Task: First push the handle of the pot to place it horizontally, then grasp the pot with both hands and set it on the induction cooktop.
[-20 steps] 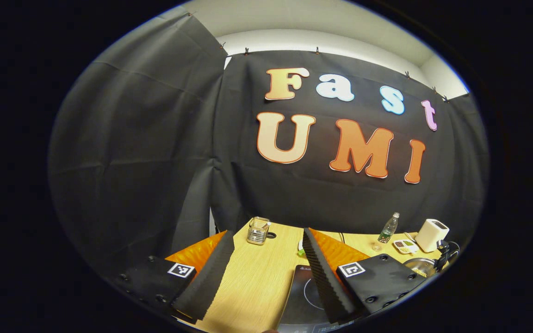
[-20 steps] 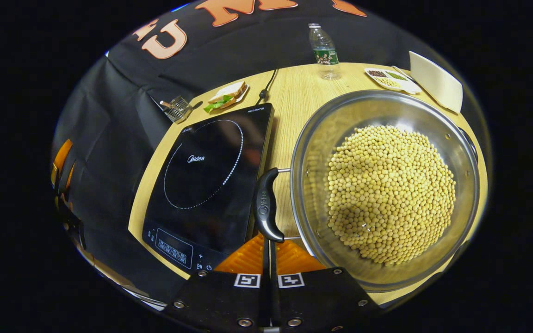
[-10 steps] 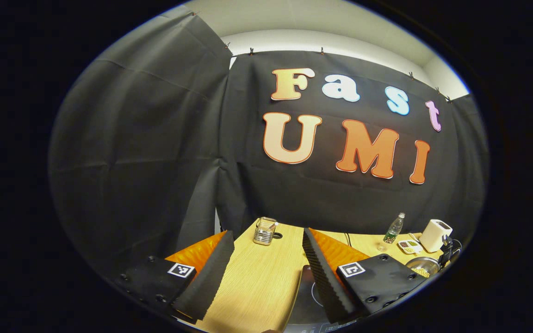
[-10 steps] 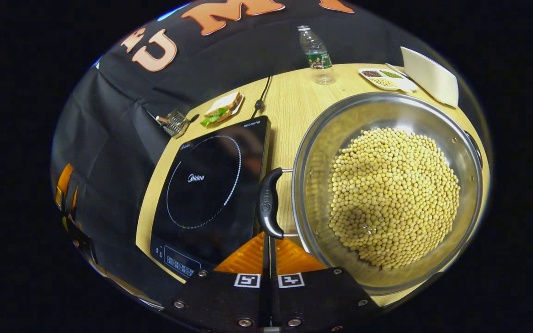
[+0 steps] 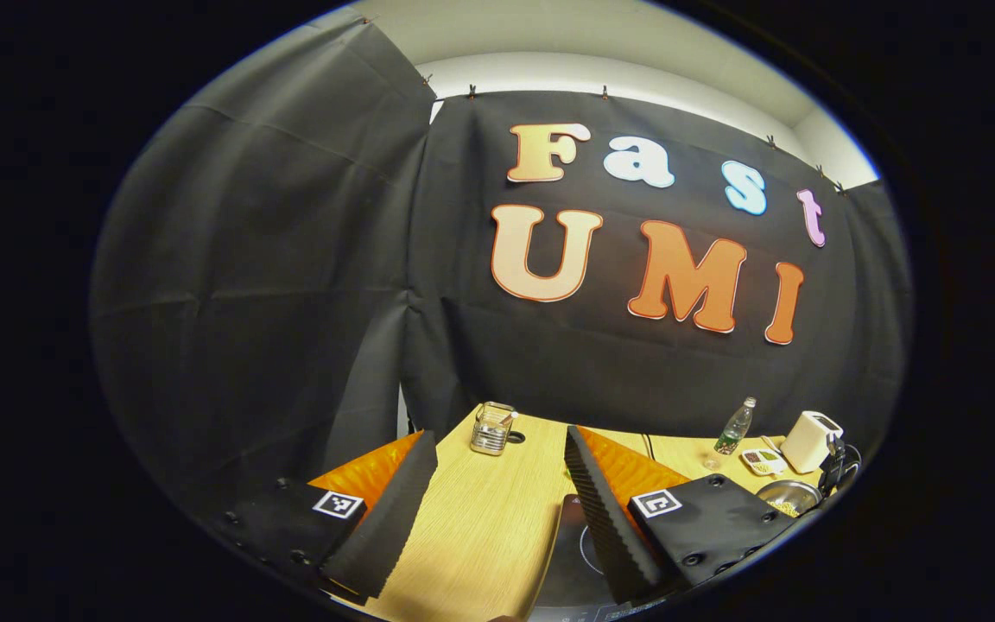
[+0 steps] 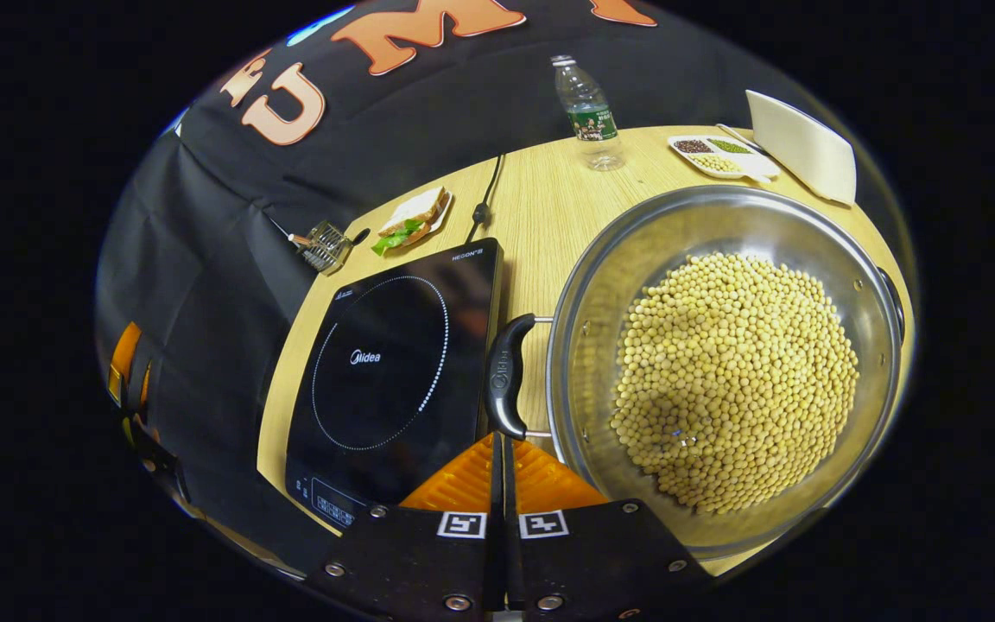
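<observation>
My right gripper [image 6: 498, 449] has its fingers pressed flat together, gripping nothing, with the tips just below the pot's black handle [image 6: 504, 377] at twelve o'clock. The handle's long axis runs almost in line with my fingers. The pot [image 6: 722, 363], full of soybeans, sits at two o'clock, and the induction cooktop [image 6: 394, 363] just beside it at ten. My left gripper [image 5: 497, 510] hangs wide open and empty, well apart from the pot, over the wooden table [image 5: 480, 518].
</observation>
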